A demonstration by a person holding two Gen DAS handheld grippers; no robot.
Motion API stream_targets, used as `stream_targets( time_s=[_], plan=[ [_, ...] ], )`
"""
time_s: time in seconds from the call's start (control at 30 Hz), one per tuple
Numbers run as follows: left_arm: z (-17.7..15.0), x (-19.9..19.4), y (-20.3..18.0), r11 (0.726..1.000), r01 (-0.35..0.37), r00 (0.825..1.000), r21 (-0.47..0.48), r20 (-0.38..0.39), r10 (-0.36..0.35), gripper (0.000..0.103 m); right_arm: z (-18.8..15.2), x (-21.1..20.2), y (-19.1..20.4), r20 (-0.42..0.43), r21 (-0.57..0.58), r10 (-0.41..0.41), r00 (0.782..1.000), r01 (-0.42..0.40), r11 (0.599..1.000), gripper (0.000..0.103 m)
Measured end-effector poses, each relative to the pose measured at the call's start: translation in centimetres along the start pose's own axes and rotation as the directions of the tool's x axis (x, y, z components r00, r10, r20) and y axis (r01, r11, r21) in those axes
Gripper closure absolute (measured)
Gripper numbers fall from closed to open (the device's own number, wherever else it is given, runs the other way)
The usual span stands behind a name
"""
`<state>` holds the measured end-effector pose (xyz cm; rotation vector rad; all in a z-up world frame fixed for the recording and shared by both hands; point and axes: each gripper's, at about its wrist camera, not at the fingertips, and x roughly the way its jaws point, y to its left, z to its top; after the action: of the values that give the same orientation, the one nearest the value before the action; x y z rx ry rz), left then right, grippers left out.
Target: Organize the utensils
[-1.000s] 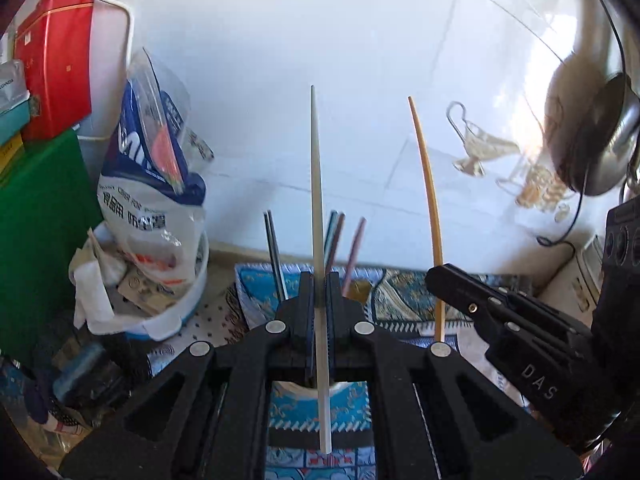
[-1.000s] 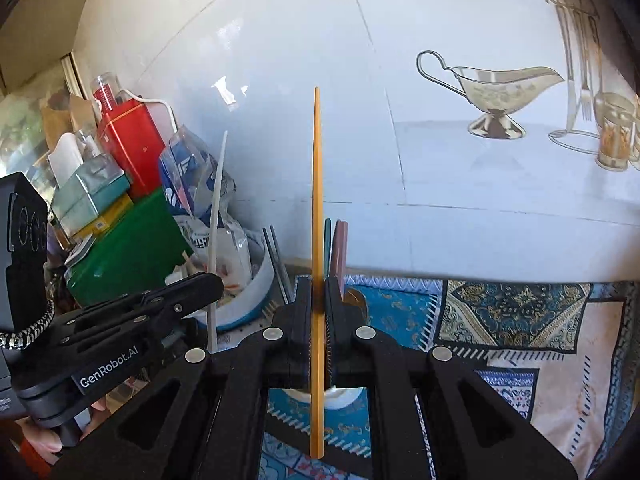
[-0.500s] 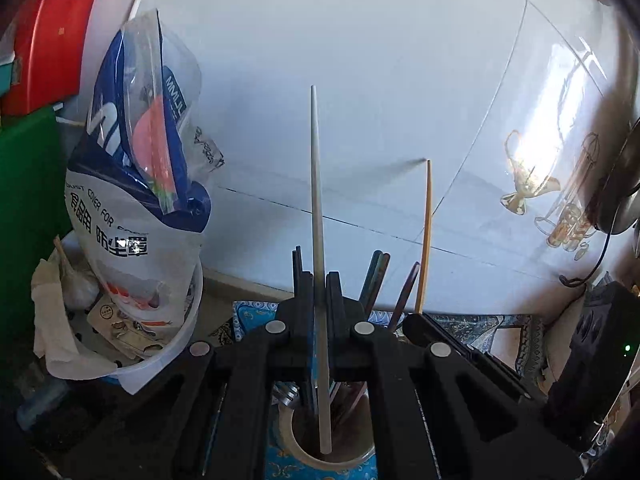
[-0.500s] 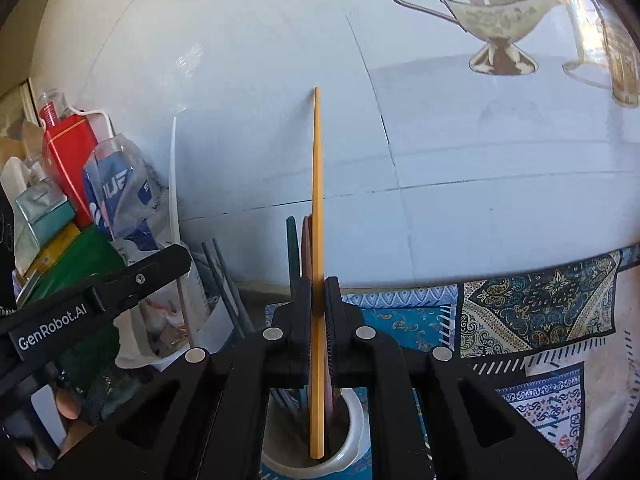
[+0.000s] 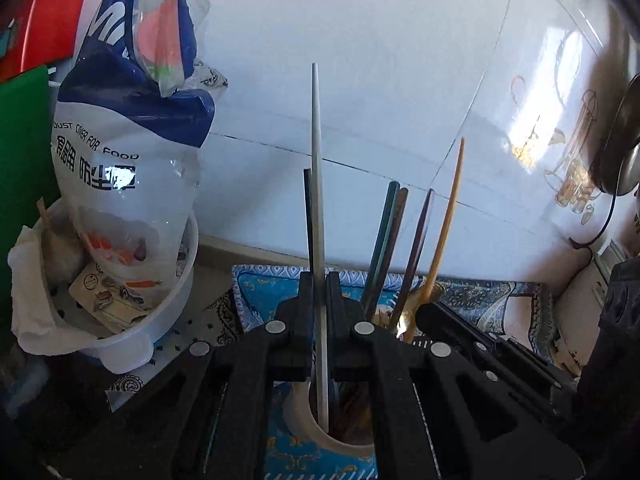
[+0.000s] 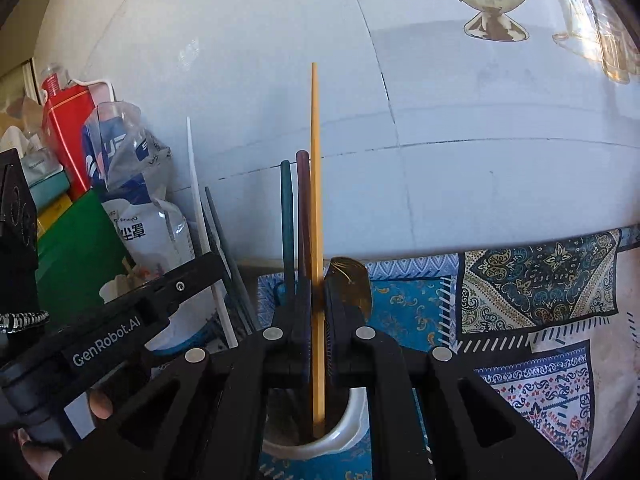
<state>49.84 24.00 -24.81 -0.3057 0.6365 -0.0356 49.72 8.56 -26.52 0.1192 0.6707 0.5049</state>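
Both grippers have come down since a second ago. Then each chopstick hung clear above the white holder cup; now both lower tips sit inside its mouth. Judgement: insertion is nearly done, release is the step left.

Left gripper: jaws narrow, clamped on the white chopstick. It stands near upright, its lower end just inside the cup rim, seen in the left wrist view.

Right gripper: jaws narrow, clamped on the yellow chopstick. Also near upright, tip down in the cup beside the teal chopstick and dark red chopstick already standing there.

A gold spoon bowl shows just behind the right jaw; whether it touches the jaw, cannot tell.

The cup stands on a patterned blue cloth on the counter, near the tiled wall. A white tub with a plastic bag sits to the left, apart from the cup.

Risk, as I read it: with both grippers crowded over one small mouth, a chopstick could catch on the ones already inside.
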Motion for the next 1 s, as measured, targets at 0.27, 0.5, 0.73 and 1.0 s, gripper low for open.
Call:
stream_targets(
  time_s=[0.27,0.5,0.73,1.0],
  plan=[
    [-1.6,-0.6,-0.9,0.999,0.007,0.993,0.037,-0.115,-0.003,0.099,-0.8,-1.9,0.8,-0.082,-0.073,-0.016,0.997,0.01,0.997,0.097],
    [-0.9,-4.3,-2.6,0.995,0.012,0.99,0.095,-0.141,0.001,0.089,0.3,-7.3,1.2,-0.081,-0.076,-0.044,0.996,0.038,0.996,0.075],
    [0.5,-14.0,-4.9,0.991,-0.016,1.0,0.135,-0.007,0.017,0.084,2.1,-16.0,1.9,0.006,-0.099,-0.096,0.995,0.096,0.99,0.075],
    [-1.3,-28.1,-9.2,0.982,-0.031,0.971,0.187,0.237,-0.014,0.067,1.8,-29.9,4.3,0.214,-0.155,-0.048,0.976,0.082,0.984,0.075]
  ],
)
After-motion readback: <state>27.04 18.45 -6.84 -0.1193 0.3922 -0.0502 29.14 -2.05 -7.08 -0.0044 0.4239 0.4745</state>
